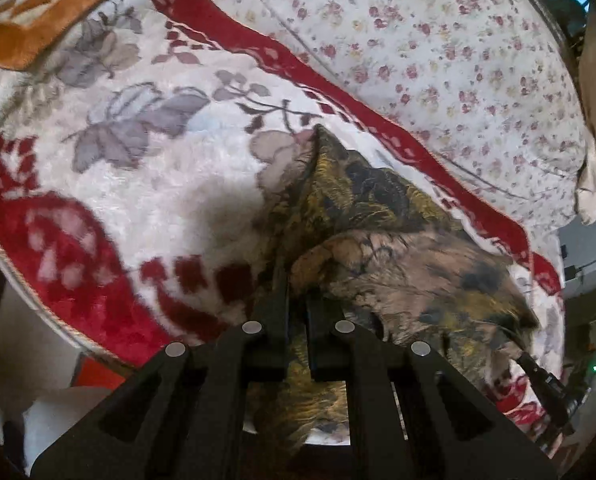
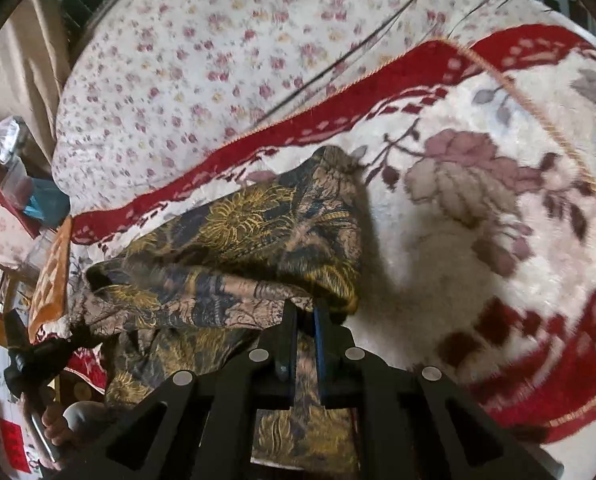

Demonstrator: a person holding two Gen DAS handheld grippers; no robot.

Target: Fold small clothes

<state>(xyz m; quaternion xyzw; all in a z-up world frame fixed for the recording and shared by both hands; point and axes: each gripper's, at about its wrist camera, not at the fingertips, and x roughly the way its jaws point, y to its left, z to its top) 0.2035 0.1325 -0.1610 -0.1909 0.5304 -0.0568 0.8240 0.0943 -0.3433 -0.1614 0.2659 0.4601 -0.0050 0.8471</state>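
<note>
A small garment of dark cloth with gold and tan flower print (image 1: 381,216) lies bunched on a white and red floral blanket (image 1: 146,184). My left gripper (image 1: 298,292) is shut on the near left edge of the garment, with cloth hanging below the jaws. In the right wrist view the same garment (image 2: 250,240) is folded over itself, and my right gripper (image 2: 305,312) is shut on its near right edge. The left gripper shows at the left edge of the right wrist view (image 2: 42,356).
The blanket (image 2: 477,240) lies over a bed with a small-flowered white sheet (image 1: 437,52). An orange patterned cushion (image 1: 38,4) sits at the far left. Cluttered shelves (image 2: 14,184) and a curtain stand beside the bed.
</note>
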